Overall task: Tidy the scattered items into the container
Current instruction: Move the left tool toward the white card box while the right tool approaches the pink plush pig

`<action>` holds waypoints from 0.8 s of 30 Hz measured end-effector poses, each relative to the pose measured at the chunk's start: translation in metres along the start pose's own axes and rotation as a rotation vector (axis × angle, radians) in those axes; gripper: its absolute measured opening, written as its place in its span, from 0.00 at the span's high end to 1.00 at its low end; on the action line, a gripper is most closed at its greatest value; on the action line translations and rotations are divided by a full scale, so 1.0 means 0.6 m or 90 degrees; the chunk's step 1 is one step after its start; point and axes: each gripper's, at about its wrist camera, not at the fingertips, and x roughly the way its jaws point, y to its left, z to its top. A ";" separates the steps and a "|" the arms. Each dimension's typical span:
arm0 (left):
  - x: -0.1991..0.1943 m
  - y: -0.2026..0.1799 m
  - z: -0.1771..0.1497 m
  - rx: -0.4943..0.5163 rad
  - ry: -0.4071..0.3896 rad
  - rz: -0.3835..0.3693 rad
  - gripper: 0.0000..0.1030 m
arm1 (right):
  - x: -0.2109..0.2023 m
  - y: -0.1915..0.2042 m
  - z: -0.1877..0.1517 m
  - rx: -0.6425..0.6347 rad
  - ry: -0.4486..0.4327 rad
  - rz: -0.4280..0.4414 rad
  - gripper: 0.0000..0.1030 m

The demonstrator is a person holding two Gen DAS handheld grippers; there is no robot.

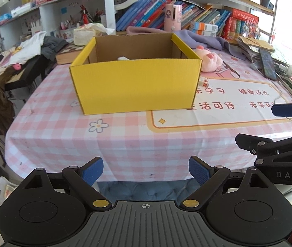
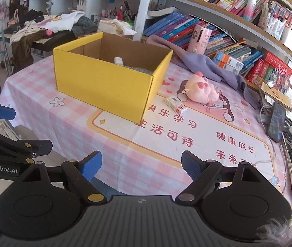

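Both grippers, left gripper (image 1: 145,170) and right gripper (image 2: 141,165), are held spread and empty at the near table edge. Beyond, the yellow box (image 2: 104,82) is seen partly filled; a small carton (image 2: 175,104) and pink plush toy (image 2: 200,89) lie beside it. A fresh pick is judged next: the carton must be reached and pinched.

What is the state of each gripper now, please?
Left gripper: jaws open, holding nothing.
Right gripper: jaws open, holding nothing.
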 end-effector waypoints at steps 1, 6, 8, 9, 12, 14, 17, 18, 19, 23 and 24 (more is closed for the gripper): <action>0.003 -0.001 0.001 0.002 0.002 -0.005 0.10 | 0.001 -0.001 -0.001 0.002 0.002 -0.004 0.19; 0.016 -0.009 0.010 0.010 0.006 -0.025 0.10 | 0.004 -0.011 -0.004 0.007 0.015 -0.028 0.19; 0.021 -0.015 0.014 0.014 0.007 -0.034 0.10 | 0.006 -0.017 -0.006 0.009 0.019 -0.039 0.18; 0.024 -0.018 0.016 0.018 0.008 -0.040 0.10 | 0.006 -0.020 -0.007 0.011 0.022 -0.044 0.18; 0.032 -0.032 0.022 0.029 0.008 -0.056 0.10 | 0.005 -0.032 -0.010 0.018 0.027 -0.059 0.18; 0.037 -0.042 0.026 0.039 0.011 -0.065 0.10 | 0.004 -0.041 -0.012 0.026 0.030 -0.070 0.18; 0.042 -0.054 0.030 0.054 0.013 -0.079 0.10 | 0.005 -0.055 -0.015 0.041 0.035 -0.084 0.18; 0.044 -0.057 0.031 0.056 0.013 -0.082 0.10 | 0.005 -0.059 -0.016 0.045 0.037 -0.088 0.18; 0.046 -0.060 0.033 0.057 0.013 -0.086 0.10 | 0.006 -0.063 -0.016 0.049 0.039 -0.092 0.18; 0.055 -0.072 0.040 0.066 0.018 -0.102 0.10 | 0.008 -0.076 -0.020 0.059 0.046 -0.103 0.18; 0.058 -0.076 0.042 0.069 0.019 -0.107 0.10 | 0.010 -0.081 -0.021 0.062 0.049 -0.106 0.18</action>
